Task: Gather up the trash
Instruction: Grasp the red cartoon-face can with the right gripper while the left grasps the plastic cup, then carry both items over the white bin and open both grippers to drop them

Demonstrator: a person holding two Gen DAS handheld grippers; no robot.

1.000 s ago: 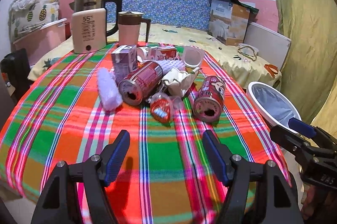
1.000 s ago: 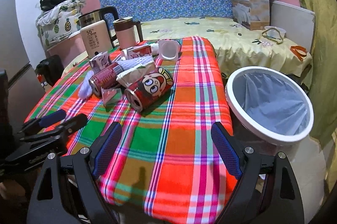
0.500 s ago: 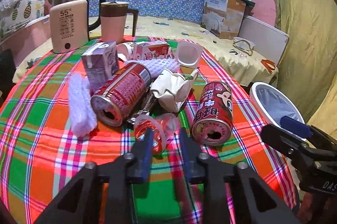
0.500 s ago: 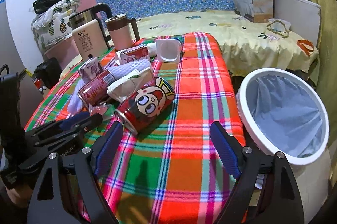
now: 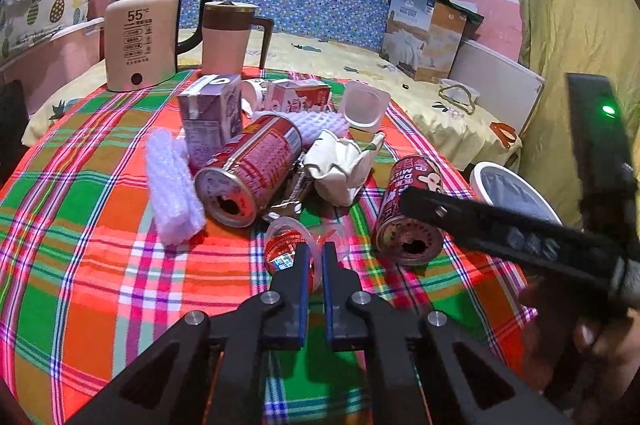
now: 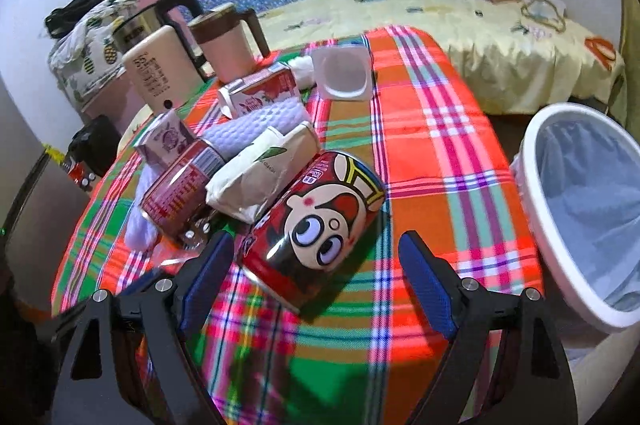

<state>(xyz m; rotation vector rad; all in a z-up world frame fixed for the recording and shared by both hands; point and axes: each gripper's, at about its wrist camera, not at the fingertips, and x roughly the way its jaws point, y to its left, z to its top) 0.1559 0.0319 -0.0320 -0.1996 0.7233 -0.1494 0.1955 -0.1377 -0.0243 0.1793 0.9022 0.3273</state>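
Left gripper [image 5: 313,257] jaws just closed, pinching clear cup [image 5: 289,241]; right gripper [image 6: 316,265] jaws spread, straddling can [image 6: 316,221], bin [image 6: 576,209] right of can.

Both wrist cameras look steeply down, close over the plaid table [image 5: 100,265], sharing its slightly blurred trash pile [image 6: 256,177].
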